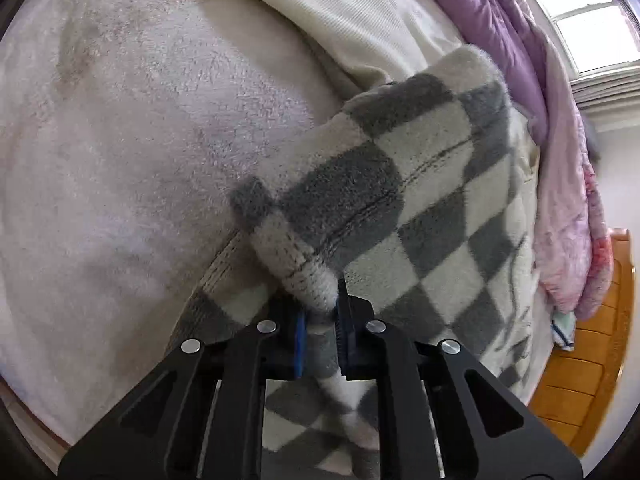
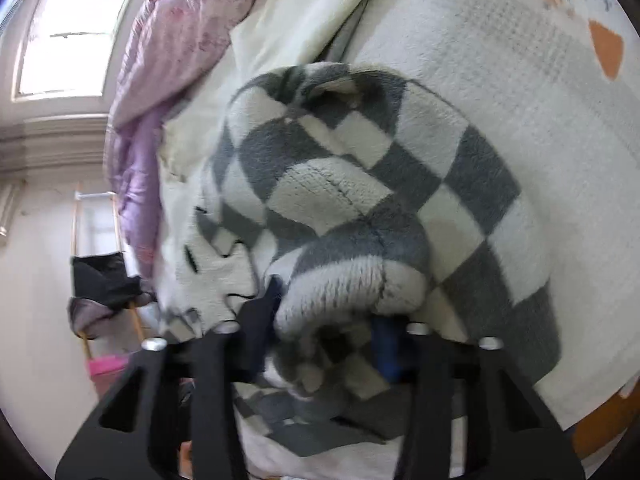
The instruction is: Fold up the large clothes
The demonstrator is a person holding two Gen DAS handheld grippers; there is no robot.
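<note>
A fleecy grey-and-white checkered garment lies on the bed. My left gripper is shut on a rolled knit edge of it, the fabric pinched between the blue pads. In the right wrist view the same garment is bunched in a heap. My right gripper has a thick roll of its fabric between the fingers, with the jaws set fairly wide around it. The view is blurred there.
A pale fuzzy blanket covers the bed. A cream sheet and a purple floral quilt lie beyond. A wooden bed frame is at right. A window and a chair with dark clothes stand at left.
</note>
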